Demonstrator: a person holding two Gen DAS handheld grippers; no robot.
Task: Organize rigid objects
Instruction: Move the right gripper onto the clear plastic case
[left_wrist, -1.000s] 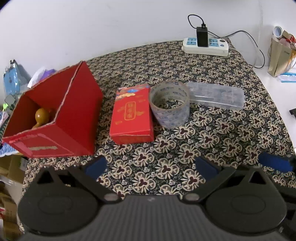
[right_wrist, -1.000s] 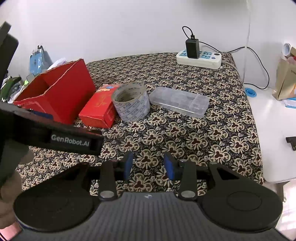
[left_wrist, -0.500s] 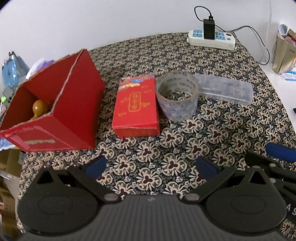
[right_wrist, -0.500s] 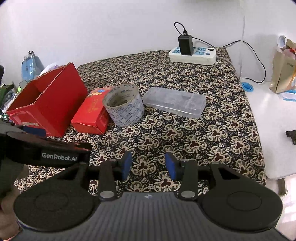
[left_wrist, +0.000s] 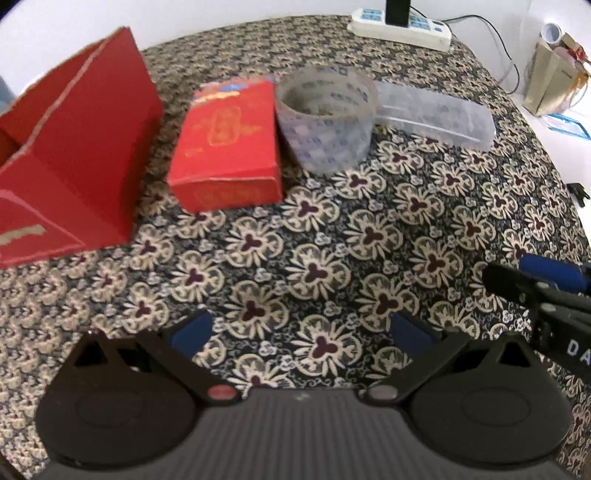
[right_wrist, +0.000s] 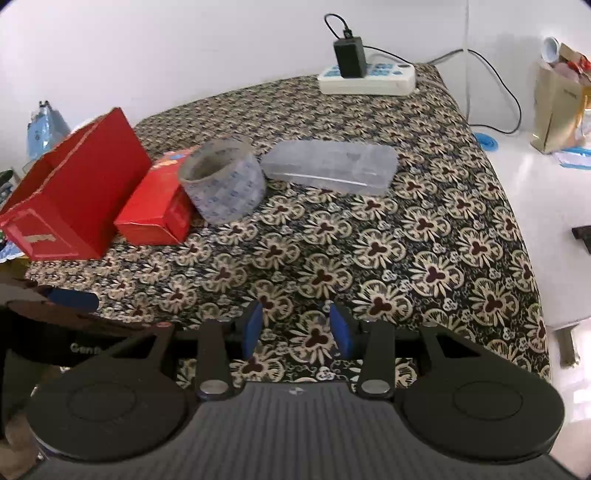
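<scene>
On the flower-patterned tablecloth (left_wrist: 314, 236) stand, from left to right, a big open red box (left_wrist: 74, 155), a small red box (left_wrist: 229, 144) lying flat, a roll of clear tape (left_wrist: 325, 122) and a clear plastic case (left_wrist: 436, 114). My left gripper (left_wrist: 301, 330) hangs wide open over bare cloth, short of the small red box. The right gripper (right_wrist: 296, 325) is open by a narrower gap, with only cloth between its pads. From the right wrist I see the tape roll (right_wrist: 221, 181), the plastic case (right_wrist: 332, 166), the small red box (right_wrist: 155, 206) and the big box (right_wrist: 74, 184) further off.
A white power strip (right_wrist: 365, 77) with a black charger and cables lies at the table's far edge. A lower white surface (right_wrist: 546, 221) to the right bears a paper bag (right_wrist: 557, 110). Clutter stands beyond the table's left edge, behind the big box.
Both grippers have sunk toward the table and tipped further down. The objects look larger in the left wrist view, and the inside of the big red box has slid out of its sight.
</scene>
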